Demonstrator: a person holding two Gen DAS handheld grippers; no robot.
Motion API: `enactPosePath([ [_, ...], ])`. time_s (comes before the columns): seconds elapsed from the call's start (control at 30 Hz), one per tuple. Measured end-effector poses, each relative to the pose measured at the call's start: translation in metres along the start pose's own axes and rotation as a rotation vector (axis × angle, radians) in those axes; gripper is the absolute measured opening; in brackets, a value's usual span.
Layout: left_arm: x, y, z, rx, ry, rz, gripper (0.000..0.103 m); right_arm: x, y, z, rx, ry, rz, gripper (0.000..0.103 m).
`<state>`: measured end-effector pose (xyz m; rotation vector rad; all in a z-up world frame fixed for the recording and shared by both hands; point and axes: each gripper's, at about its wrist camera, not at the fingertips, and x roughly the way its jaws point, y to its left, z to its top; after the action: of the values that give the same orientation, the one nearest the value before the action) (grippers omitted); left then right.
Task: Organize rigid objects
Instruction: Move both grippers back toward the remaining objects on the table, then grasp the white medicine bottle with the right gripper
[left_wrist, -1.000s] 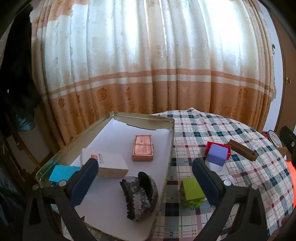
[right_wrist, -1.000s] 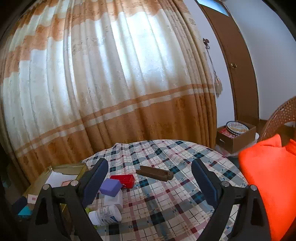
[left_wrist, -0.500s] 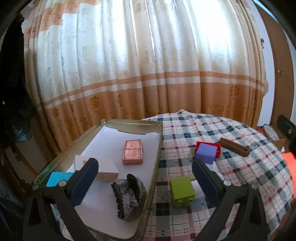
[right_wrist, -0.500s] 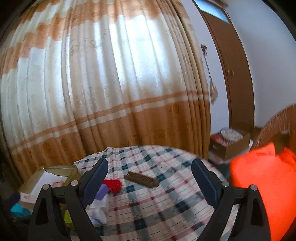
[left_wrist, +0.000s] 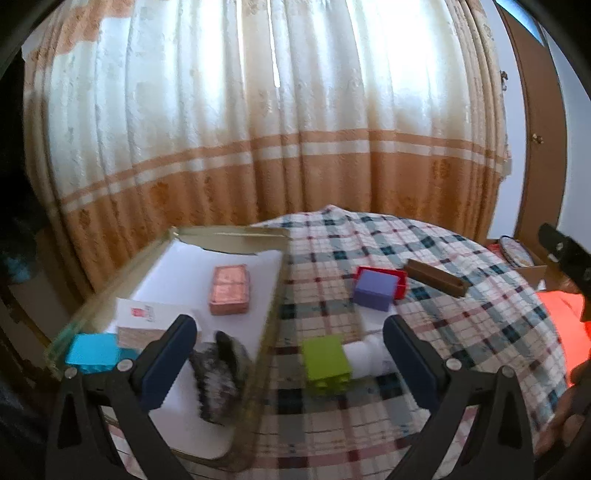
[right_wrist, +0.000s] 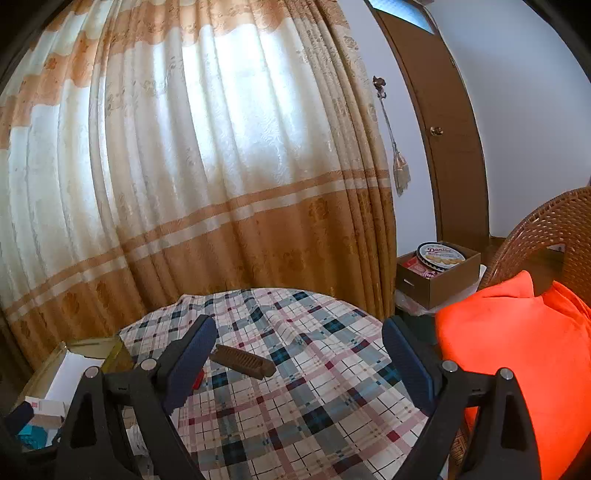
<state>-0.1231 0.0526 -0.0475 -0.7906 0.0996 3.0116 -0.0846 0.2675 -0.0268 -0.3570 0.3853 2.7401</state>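
A metal tray (left_wrist: 225, 236) lined with white paper sits at the table's left and holds a copper box (left_wrist: 229, 284), a white box (left_wrist: 147, 317), a blue block (left_wrist: 94, 354) and a dark rock (left_wrist: 218, 373). On the plaid cloth lie a green block (left_wrist: 327, 363), a white bottle (left_wrist: 369, 358), a purple block (left_wrist: 375, 290) against a red box (left_wrist: 400, 282), and a brown comb (left_wrist: 436, 282), which also shows in the right wrist view (right_wrist: 243, 360). My left gripper (left_wrist: 288, 354) is open and empty above the tray's right rim. My right gripper (right_wrist: 299, 354) is open and empty above the cloth.
A curtain hangs behind the round table (right_wrist: 314, 387). An orange cushion (right_wrist: 517, 354) lies on a wicker chair (right_wrist: 554, 225) at the right. A cardboard box with a biscuit tin (right_wrist: 439, 254) stands by the door.
My left gripper has drawn back and to the right, so the tray now sits further left. My right gripper has swung right, away from the blocks.
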Motion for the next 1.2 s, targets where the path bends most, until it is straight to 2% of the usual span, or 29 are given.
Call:
enactPosePath([
  [0.2,0.003,-0.026,-0.001,0.081,0.023,-0.036,0.099,0.004,0.003,-0.002,0.001,0.024,0.019,0.093],
  [0.3,0.000,-0.024,-0.002,0.061,0.030,-0.057,0.097,0.009,0.003,-0.002,-0.001,0.057,0.043,0.093],
  [0.4,-0.009,-0.012,-0.003,0.005,0.039,-0.064,0.097,0.021,0.012,-0.005,-0.041,0.148,0.136,0.093],
  [0.53,-0.024,0.005,-0.003,0.003,0.012,-0.032,0.097,0.031,0.031,-0.013,-0.101,0.254,0.249,0.093],
  [0.63,-0.032,0.021,0.002,-0.037,-0.001,-0.027,0.098,0.041,0.056,-0.029,-0.136,0.379,0.366,0.093],
  [0.77,-0.033,0.035,0.006,-0.054,-0.009,0.006,0.098,0.055,0.080,-0.048,-0.111,0.529,0.453,0.093],
  [0.87,-0.033,0.045,0.006,-0.074,-0.001,0.018,0.098,0.061,0.092,-0.061,-0.124,0.593,0.461,0.087],
  [0.93,-0.033,0.051,0.004,-0.092,0.007,0.018,0.098,0.068,0.099,-0.070,-0.137,0.649,0.438,0.077],
  [1.07,-0.032,0.057,0.004,-0.111,0.011,0.023,0.098,0.074,0.104,-0.075,-0.125,0.674,0.450,0.072],
  [1.2,-0.032,0.059,0.005,-0.121,0.012,0.019,0.098,0.075,0.117,-0.078,-0.143,0.694,0.484,0.071],
])
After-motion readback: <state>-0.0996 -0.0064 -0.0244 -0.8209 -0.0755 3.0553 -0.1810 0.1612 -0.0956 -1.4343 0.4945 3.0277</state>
